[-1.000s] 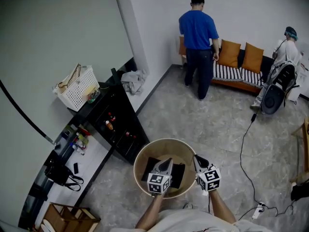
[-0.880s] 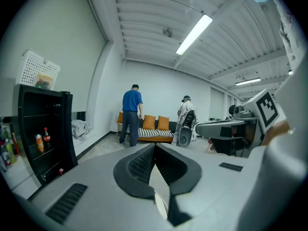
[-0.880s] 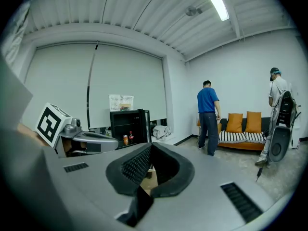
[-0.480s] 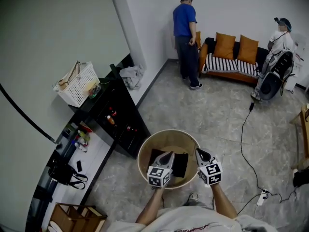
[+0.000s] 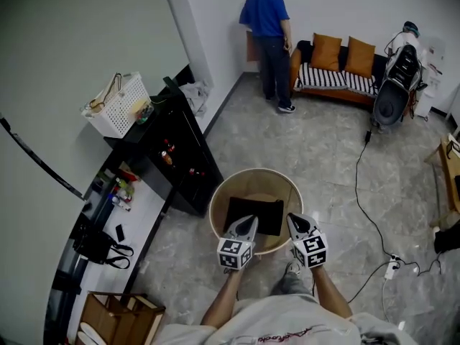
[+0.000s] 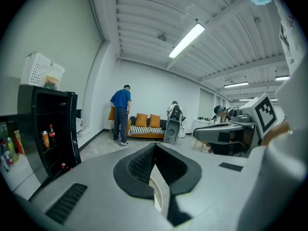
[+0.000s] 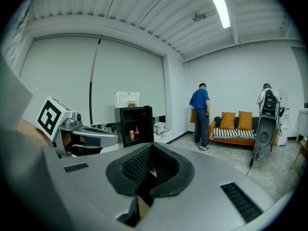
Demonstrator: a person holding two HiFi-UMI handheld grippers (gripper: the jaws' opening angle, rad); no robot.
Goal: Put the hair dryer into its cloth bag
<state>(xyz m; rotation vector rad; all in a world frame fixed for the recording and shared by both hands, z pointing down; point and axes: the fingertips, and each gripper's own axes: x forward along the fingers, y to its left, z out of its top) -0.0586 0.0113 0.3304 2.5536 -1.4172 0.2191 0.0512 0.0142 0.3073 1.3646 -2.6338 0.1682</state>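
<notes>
In the head view a round beige tub stands on the floor just ahead of me. A flat black thing lies inside it; I cannot tell whether it is the cloth bag, and I see no hair dryer. My left gripper and right gripper hover side by side over the tub's near rim. Both are shut with nothing between the jaws. The left gripper view shows its jaws pressed together, and the right gripper view shows the same.
A black cabinet with a white basket on top stands at the left. Beyond it are a white counter with a black bag and a wooden crate. A person in a blue shirt stands by an orange-cushioned sofa. A cable crosses the floor at the right.
Both grippers have drifted back from over the middle of the tub toward its near rim. The whole view has shifted, and the person in blue has stepped left toward the wall. The jaws stay shut.
</notes>
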